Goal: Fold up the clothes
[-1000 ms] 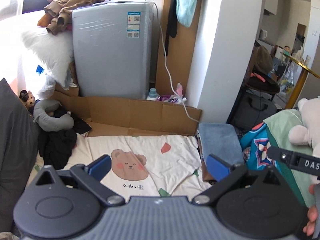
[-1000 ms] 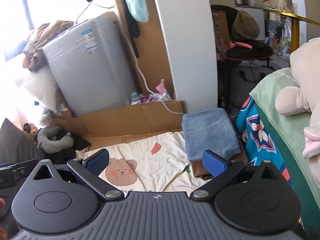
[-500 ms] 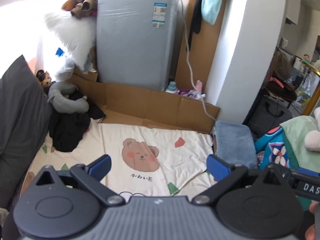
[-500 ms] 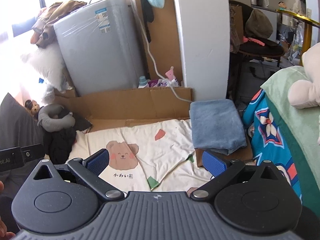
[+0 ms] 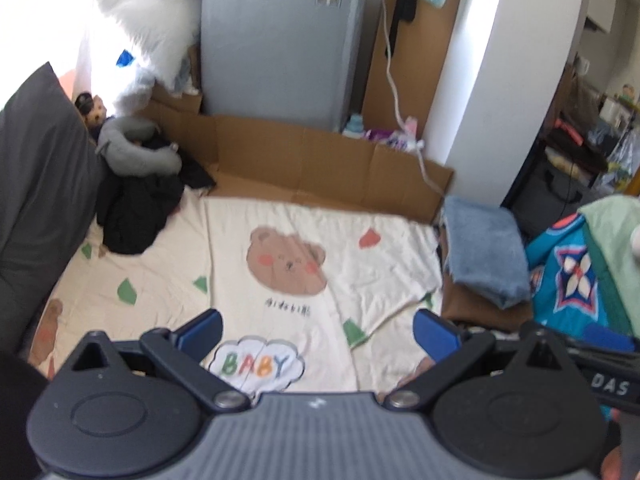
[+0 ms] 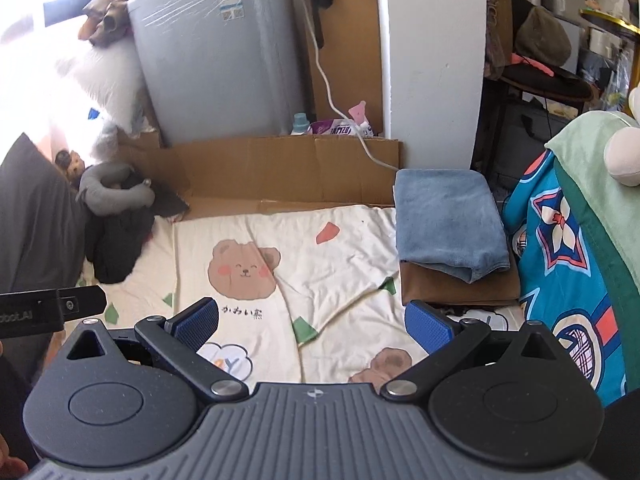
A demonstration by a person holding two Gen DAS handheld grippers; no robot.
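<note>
Bear-print sheet (image 6: 340,256) under folded towel (image 6: 446,224)

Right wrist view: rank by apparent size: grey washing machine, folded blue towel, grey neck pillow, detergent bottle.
1. grey washing machine
2. folded blue towel
3. grey neck pillow
4. detergent bottle
The towel lies nearer the camera, so true sizes stay unsure.

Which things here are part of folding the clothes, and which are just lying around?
Belongs to the job:
- folded blue towel stacked on a folded brown garment
- black clothes pile
- left gripper and right gripper, both open

Just lying about:
- grey neck pillow
- washing machine
- cardboard
- detergent bottle
</note>
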